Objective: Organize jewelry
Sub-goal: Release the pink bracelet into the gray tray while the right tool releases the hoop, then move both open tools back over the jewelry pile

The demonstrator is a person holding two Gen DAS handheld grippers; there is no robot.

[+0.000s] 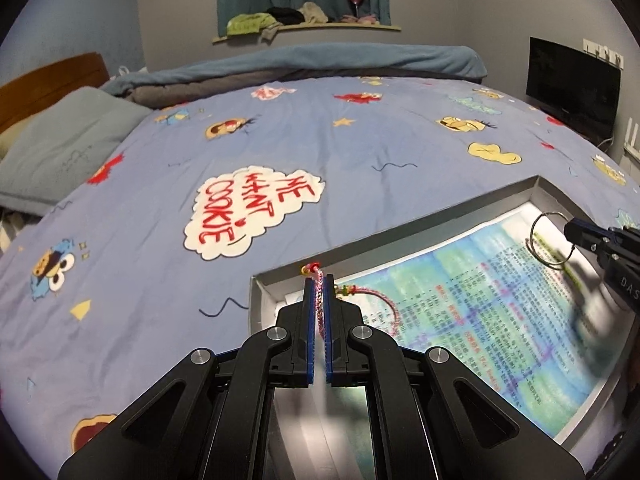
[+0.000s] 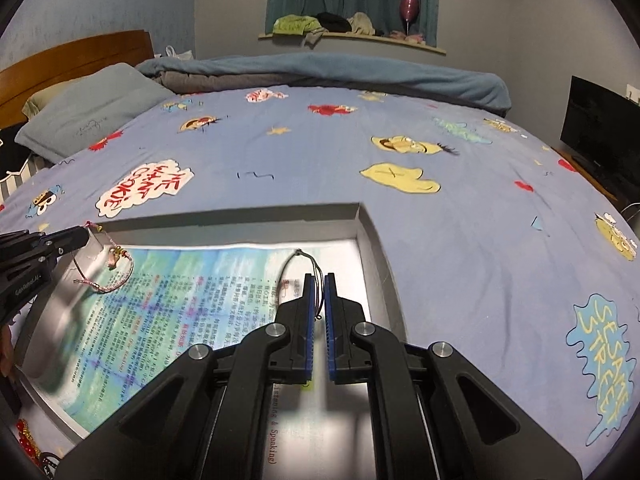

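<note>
A shallow grey box [image 1: 400, 229] lined with a printed sheet lies on the bed; it also shows in the right wrist view [image 2: 368, 232]. My left gripper [image 1: 319, 280] is shut on a pink braided bracelet [image 1: 320, 304] with small beads, above the box's left corner; the bracelet's loop [image 2: 116, 276] hangs over the sheet. My right gripper [image 2: 319, 278] is shut on a thin silver wire bangle [image 2: 296, 258] above the box's right side. In the left wrist view the right gripper [image 1: 572, 232] and the bangle's ring [image 1: 546, 240] show at the right.
The box sits on a blue cartoon-print bedsheet [image 1: 320, 152]. A pillow [image 1: 68, 148] and a rolled duvet [image 1: 320, 64] lie at the far side. A dark monitor [image 1: 572, 88] stands at the right. Red and gold jewelry pieces [image 2: 28, 440] lie outside the box's near left corner.
</note>
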